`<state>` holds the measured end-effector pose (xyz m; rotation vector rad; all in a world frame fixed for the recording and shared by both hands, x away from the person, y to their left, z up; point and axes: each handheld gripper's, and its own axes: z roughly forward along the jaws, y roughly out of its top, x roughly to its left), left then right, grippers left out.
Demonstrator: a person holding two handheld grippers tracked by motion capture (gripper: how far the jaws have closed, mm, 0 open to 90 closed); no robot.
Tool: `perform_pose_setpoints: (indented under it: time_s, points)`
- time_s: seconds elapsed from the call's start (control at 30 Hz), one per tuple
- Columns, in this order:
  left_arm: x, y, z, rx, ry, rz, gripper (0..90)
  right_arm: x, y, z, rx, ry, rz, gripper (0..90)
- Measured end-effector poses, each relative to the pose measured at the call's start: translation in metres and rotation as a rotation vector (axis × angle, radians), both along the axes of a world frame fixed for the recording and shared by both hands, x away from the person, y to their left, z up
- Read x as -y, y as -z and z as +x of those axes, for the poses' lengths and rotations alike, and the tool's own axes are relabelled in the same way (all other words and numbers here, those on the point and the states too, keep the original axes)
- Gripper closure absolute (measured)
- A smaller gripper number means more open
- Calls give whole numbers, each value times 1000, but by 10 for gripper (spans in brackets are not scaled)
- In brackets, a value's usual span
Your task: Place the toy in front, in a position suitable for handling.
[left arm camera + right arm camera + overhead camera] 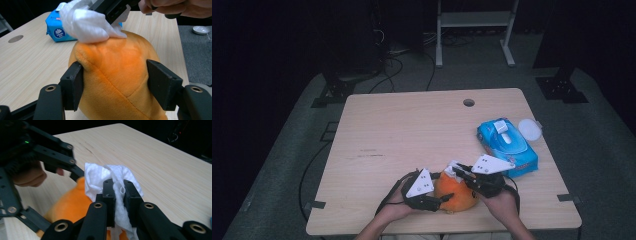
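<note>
We see the orange plush toy (454, 192) sitting near the front edge of the wooden table (412, 130), between the person's two hands. Our left gripper (115, 85) has its jaws spread around the toy, one pad pressed into each flank so the plush bulges between them. The right gripper (119, 191) has its jaws pressed together on a white wipe (100, 178), pinching a fold of it, and the wipe's bunched end rests on the top of the toy (touching it, as the left gripper view shows).

Just beyond the right gripper lies a blue pack of wipes (507, 146), its white flap lid standing open; a round logo and small lettering show on its end in the left gripper view (58, 31), too blurred for us to read. A white round lid (529, 129) sits just beside the pack, at the table's right edge.

The left and far parts of the tabletop are bare wood, apart from a cable hole (468, 102) near the far edge.
</note>
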<state>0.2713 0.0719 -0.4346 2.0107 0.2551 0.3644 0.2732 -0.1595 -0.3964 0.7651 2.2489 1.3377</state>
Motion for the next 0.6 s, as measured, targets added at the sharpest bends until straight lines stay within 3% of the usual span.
perform_pose_setpoints:
  time_s: [0.17,0.23,0.33,0.47,0.6]
  points:
    - [-2,1,1,-2,4,2,348,21,11,9,-35,65,-8,814]
    - [-3,1,2,-2,7,6,348,24,10,8,-29,80,-19,815]
    - [-3,1,2,-8,3,1,348,22,9,7,-35,75,-3,815]
    - [-8,2,5,-17,1,16,351,9,4,-1,-1,30,-18,814]
    - [-14,4,12,-50,-17,15,353,19,9,5,-25,51,-19,814]
